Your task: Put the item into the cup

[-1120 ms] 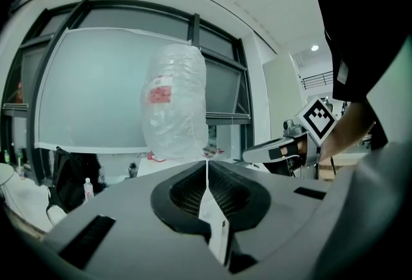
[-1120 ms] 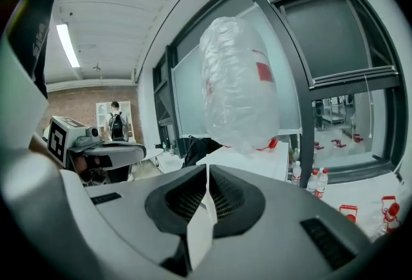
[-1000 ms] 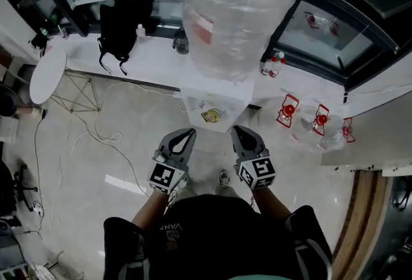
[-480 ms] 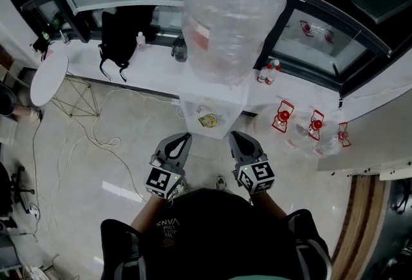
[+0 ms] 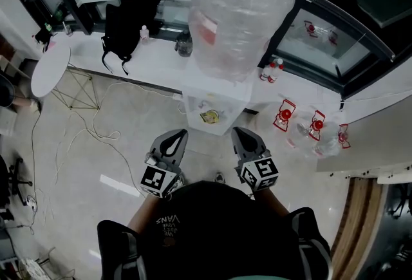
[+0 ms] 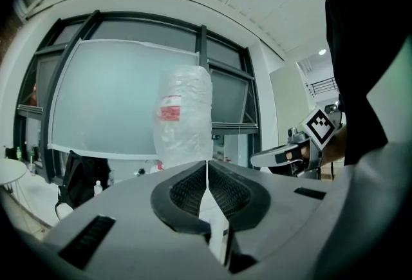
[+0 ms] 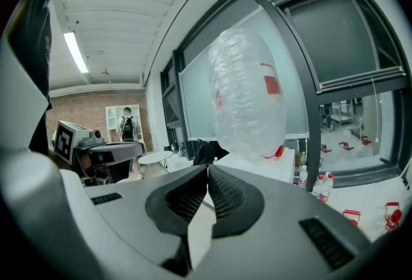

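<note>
Both your claws are pressed closed with nothing between the pads: the left gripper (image 5: 172, 138) and the right gripper (image 5: 244, 137) hang side by side in front of your chest, aimed at the water dispenser (image 5: 215, 93) at 12 o'clock. Its big wrapped water bottle (image 5: 241, 11) stands on top. The only candidate for the task's thing is a small yellowish object (image 5: 208, 116) in the dispenser's niche. It is too small to tell whether it is the cup, the item, or the item already in a cup. So this pose fits either facing up to fetch the item or standing back after dropping it in. Either way, confirm what sits in that niche first; closed jaws can take nothing until they part.
</note>
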`<move>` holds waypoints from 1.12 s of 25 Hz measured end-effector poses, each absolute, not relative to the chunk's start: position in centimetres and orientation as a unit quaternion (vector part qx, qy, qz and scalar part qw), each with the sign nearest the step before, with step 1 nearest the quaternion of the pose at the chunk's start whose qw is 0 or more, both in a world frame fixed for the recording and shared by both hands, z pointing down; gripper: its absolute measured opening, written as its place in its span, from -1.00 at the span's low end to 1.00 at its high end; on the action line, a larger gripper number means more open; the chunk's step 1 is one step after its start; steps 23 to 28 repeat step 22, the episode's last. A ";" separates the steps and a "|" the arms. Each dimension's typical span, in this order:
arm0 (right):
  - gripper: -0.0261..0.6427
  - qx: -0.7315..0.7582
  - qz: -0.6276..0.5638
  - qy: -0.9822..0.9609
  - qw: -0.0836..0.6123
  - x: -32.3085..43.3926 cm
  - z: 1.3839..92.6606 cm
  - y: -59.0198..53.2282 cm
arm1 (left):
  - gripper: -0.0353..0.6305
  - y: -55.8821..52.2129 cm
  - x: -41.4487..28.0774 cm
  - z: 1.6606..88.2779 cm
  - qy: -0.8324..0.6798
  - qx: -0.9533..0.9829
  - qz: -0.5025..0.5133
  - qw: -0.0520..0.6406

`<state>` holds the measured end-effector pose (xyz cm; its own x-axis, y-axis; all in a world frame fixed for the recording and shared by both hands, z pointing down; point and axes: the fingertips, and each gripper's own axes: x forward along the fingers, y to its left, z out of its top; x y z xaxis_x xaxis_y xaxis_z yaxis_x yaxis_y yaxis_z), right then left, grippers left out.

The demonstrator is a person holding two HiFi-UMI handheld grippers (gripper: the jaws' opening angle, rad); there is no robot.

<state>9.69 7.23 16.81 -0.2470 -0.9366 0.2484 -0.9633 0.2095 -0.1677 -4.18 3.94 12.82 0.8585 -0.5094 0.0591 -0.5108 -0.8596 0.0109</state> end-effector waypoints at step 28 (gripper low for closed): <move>-0.79 0.613 0.154 -0.774 0.036 9.9 16.9 6.6 | -0.83 3.7 -3.1 13.5 -0.241 0.970 0.035 0.026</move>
